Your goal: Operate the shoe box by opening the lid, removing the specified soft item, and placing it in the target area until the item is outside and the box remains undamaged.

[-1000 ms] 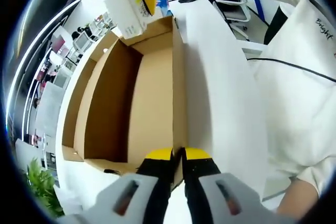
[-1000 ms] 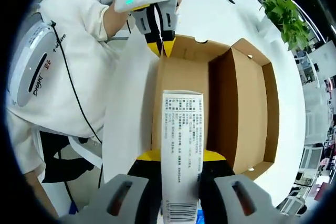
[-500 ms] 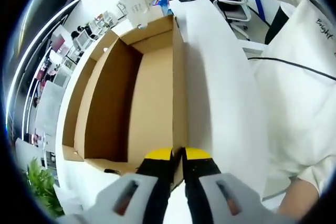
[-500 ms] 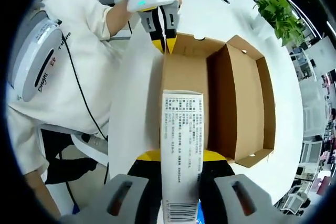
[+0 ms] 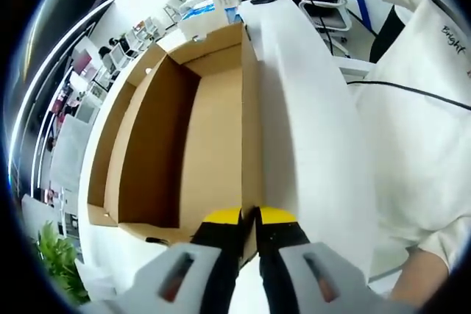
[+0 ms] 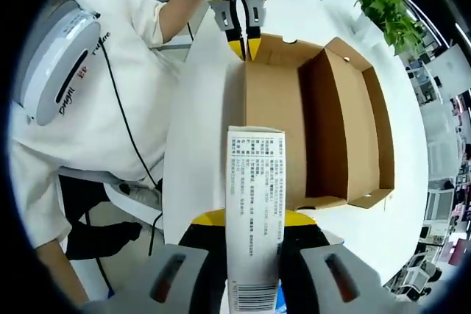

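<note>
Shoe box point(image 6: 316, 130) lies open on the white table point(image 6: 199, 152). Left gripper point(image 5: 249, 218) pinches its near wall, jaws closed. Right gripper point(image 6: 254, 218), raised above the box, clamps a white labelled packet point(image 6: 254, 204).

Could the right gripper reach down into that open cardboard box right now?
Probably yes: the cardboard box lies open below it. But the right gripper is shut on a white printed packet, so it couldn't grasp anything else.
</note>
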Tool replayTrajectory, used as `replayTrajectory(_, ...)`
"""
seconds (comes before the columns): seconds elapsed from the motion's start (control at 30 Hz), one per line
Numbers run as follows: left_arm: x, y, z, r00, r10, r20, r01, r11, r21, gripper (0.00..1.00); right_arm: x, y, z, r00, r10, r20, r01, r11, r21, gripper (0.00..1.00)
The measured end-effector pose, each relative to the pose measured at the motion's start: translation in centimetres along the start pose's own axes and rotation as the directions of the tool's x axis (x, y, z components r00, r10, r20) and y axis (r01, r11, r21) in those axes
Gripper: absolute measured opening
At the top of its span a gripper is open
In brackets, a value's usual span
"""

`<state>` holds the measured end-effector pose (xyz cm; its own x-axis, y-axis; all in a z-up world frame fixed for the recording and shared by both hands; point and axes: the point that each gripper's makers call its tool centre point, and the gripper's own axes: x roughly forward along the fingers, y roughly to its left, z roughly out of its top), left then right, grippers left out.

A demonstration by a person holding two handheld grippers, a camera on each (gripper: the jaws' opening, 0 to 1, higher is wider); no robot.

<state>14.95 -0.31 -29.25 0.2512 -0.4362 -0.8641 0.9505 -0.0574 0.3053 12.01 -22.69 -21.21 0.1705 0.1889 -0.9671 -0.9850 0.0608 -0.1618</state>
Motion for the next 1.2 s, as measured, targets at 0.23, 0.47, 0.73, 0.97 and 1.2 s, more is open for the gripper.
replayTrajectory(0.23,0.0,0.0,0.0,1.0,-0.004,-0.001,0.004,1.0,0.0,0.06,-1.2,0.5,-1.6,1.0,-0.007,-0.001,0.007,1.0,0.01,0.22)
replayTrajectory(0.47,0.1,0.0,-0.1,1.0,-0.009,-0.009,0.008,1.0,-0.002,0.06,-1.4,0.5,-3.6,1.0,-0.019,-0.022,0.02,0.999,0.039,0.22)
replayTrajectory(0.73,0.1,-0.2,-0.1,1.0,-0.009,-0.01,0.009,1.0,-0.002,0.06,-1.8,0.9,-4.5,1.0,-0.007,0.011,0.007,0.999,0.042,0.22)
replayTrajectory(0.97,0.1,-0.2,-0.1,1.0,-0.017,-0.007,0.017,1.0,-0.004,0.05,-0.3,2.0,-7.5,1.0,0.02,0.003,-0.02,0.993,0.115,0.22)
replayTrajectory(1.2,0.4,-0.3,-0.2,1.0,-0.016,0.006,0.016,1.0,-0.005,0.05,3.0,2.7,-10.5,0.997,0.064,-0.035,-0.057,0.985,0.161,0.22)
